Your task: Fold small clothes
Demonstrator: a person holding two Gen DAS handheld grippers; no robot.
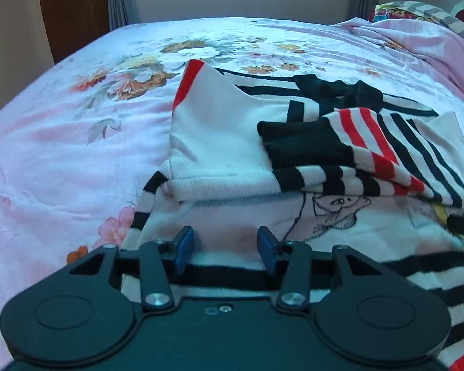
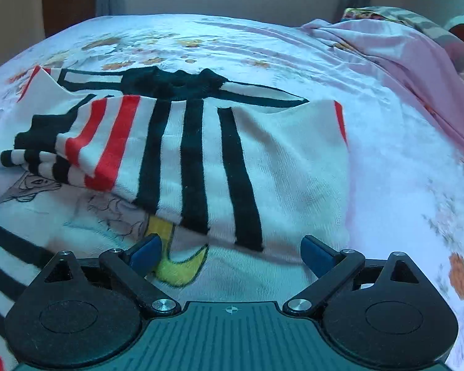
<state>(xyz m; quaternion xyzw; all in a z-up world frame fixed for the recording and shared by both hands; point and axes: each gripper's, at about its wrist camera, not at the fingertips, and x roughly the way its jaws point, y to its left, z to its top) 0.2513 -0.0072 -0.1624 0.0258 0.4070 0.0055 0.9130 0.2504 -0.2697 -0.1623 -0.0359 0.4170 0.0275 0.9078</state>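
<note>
A small white sweater (image 1: 219, 142) with black and red stripes and a cartoon print lies on the bed. Its sides are folded inward over the body. A striped sleeve with a black cuff (image 1: 306, 148) lies across the folded part. My left gripper (image 1: 226, 242) hovers open over the sweater's lower left part, with cloth below the pads and none pinched between them. In the right wrist view the folded striped flap (image 2: 201, 160) covers the print. My right gripper (image 2: 231, 252) stands wide open above the sweater's lower right part, holding nothing.
The sweater rests on a pink floral bedsheet (image 1: 77, 154). A bunched pink blanket (image 2: 402, 61) and colourful cloth (image 1: 396, 12) lie at the back right. A brown wooden door (image 1: 74, 6) stands beyond the bed at the back left.
</note>
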